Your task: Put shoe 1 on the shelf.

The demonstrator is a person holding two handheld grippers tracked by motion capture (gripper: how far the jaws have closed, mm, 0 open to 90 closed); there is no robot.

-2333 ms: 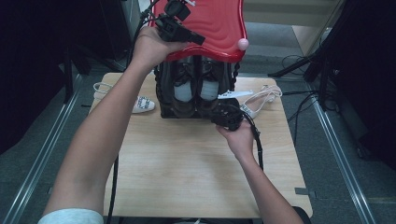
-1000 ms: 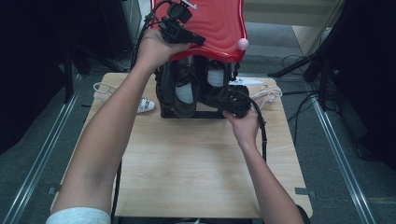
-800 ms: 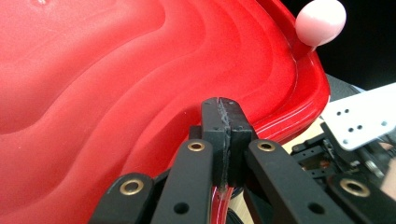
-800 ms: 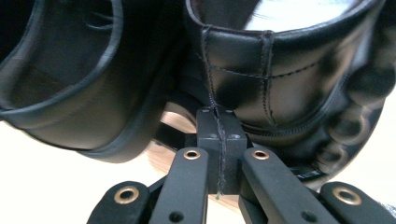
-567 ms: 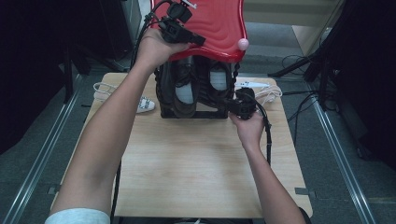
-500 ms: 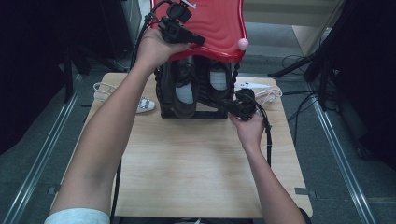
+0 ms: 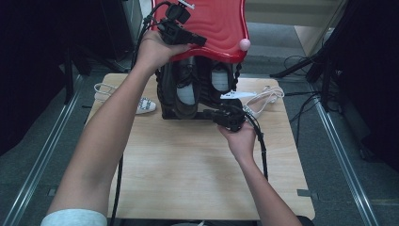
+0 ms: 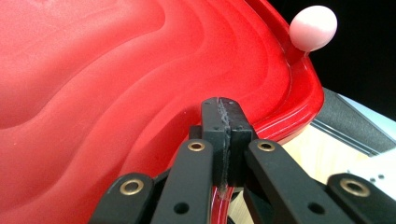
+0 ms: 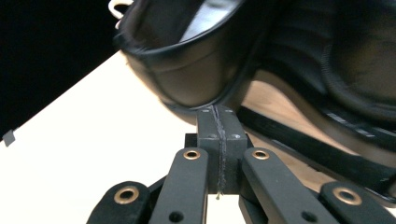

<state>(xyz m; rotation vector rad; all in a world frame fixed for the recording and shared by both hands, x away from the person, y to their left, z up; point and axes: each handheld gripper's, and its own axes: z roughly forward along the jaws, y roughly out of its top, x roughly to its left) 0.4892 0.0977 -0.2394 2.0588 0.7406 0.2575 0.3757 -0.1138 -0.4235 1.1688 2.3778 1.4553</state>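
Atop the shoe rack (image 7: pixel 176 113), the left gripper (image 7: pixel 188 38), jaws closed, is pinching the red lid (image 7: pixel 221 23); the right gripper (image 7: pixel 211 114), jaws closed and empty, is nearing the black shoe (image 9: pixel 187 70) below, probably to nudge it inward.

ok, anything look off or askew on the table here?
Yes. The red lid is tipped up over the black shoe rack, with the left gripper clamped on its edge. A white sandal lies loose left of the rack.

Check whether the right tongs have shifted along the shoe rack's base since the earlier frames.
Yes. The right tongs have slid rightward along the front of the black shoe rack, from under the shoes toward its right corner near the white cable.
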